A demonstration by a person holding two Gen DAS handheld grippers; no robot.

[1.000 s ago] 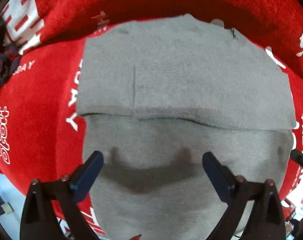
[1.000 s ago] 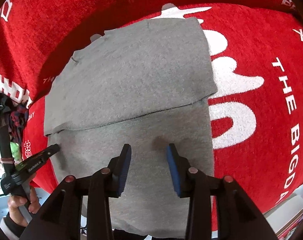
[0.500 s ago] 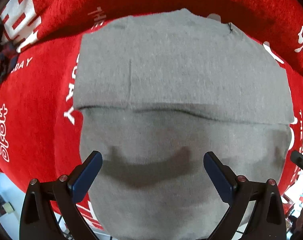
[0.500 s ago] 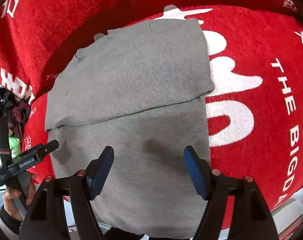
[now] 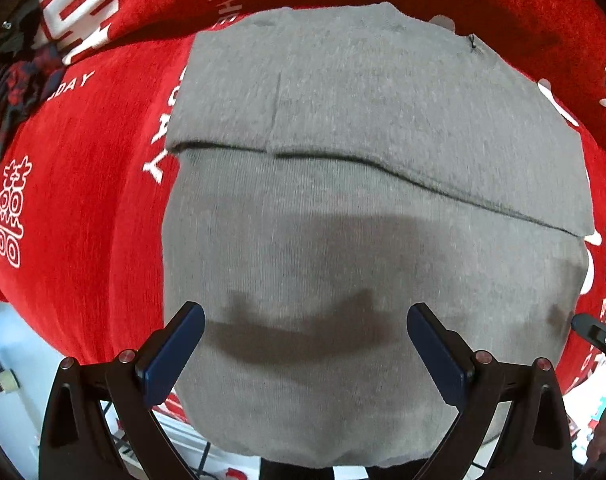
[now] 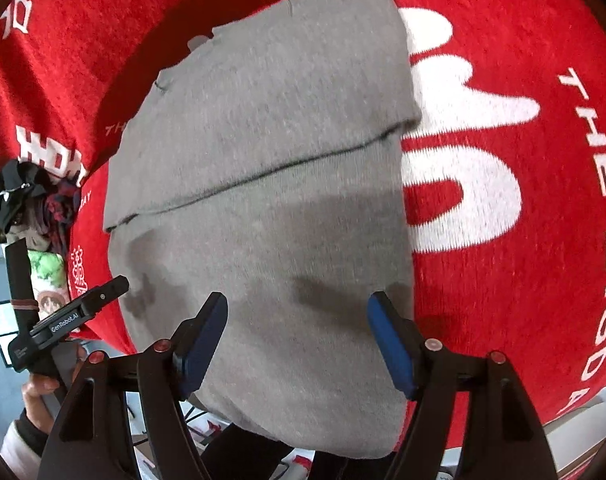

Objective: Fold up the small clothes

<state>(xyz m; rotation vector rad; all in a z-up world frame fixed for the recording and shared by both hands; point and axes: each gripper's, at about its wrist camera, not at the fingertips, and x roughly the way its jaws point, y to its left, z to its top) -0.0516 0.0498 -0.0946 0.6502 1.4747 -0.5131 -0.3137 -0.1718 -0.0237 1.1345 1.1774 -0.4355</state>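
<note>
A grey knit garment (image 5: 363, 140) lies flat on a red cloth with white lettering (image 5: 83, 200). Its far part is folded over the near part, with the fold edge running across the middle; its near end hangs over the table edge. It also shows in the right wrist view (image 6: 271, 152). My left gripper (image 5: 305, 340) is open and empty, hovering above the near part of the garment. My right gripper (image 6: 297, 330) is open and empty above the near right part. The left gripper's body (image 6: 69, 320) shows at the left of the right wrist view.
A pile of dark and red clothes (image 6: 27, 200) lies at the far left on the red cloth (image 6: 523, 160). The table's near edge runs below the grippers, with floor and small items beyond. The right gripper's tip (image 5: 595, 332) pokes in at the right edge.
My right gripper has opened from nearly shut to wide open. Both grippers have drawn slightly back toward the near edge. The garment has stayed flat.
</note>
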